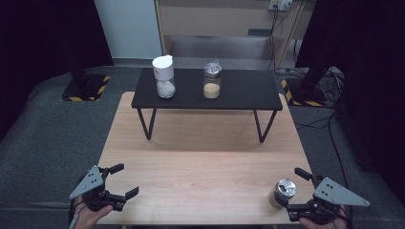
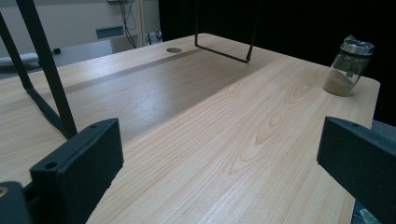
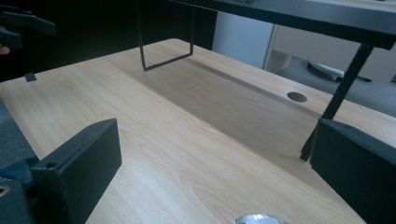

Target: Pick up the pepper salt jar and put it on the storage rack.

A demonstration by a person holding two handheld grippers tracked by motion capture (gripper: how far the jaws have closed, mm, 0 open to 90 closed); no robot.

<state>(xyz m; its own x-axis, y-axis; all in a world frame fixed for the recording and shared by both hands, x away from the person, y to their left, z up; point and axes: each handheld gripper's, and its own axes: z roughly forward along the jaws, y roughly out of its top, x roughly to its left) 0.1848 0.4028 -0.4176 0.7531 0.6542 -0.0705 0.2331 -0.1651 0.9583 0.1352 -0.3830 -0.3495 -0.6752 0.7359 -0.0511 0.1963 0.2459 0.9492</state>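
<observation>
Two grippers sit at the near edge of the table [image 1: 200, 157], one at each corner, both with jaws spread wide and nothing between them. The left gripper [image 1: 120, 180] is at the near left, held by a hand [image 1: 88, 215], its jaws pointing right and slightly far across bare wood. The right gripper [image 1: 293, 189] is at the near right, jaws pointing left. A small jar [image 1: 282, 192] with a shiny lid stands upright just beside the right gripper's jaws, at their tips, on the table's near right part; I cannot tell whether a jaw touches it. In the left gripper view the jar [image 2: 348, 66] shows far off near the table corner, with pale powder in its lower part. In the right gripper view its lid [image 3: 254, 219] peeks in at the bottom edge, between the wide jaws but low.

At the far side a black shelf [image 1: 248, 93] stands on thin legs on the table. On it are two more jars: a white-capped jar [image 1: 164, 76] with white grains at the left, and a tan jar [image 1: 212, 80] near the middle, well apart from each other.
</observation>
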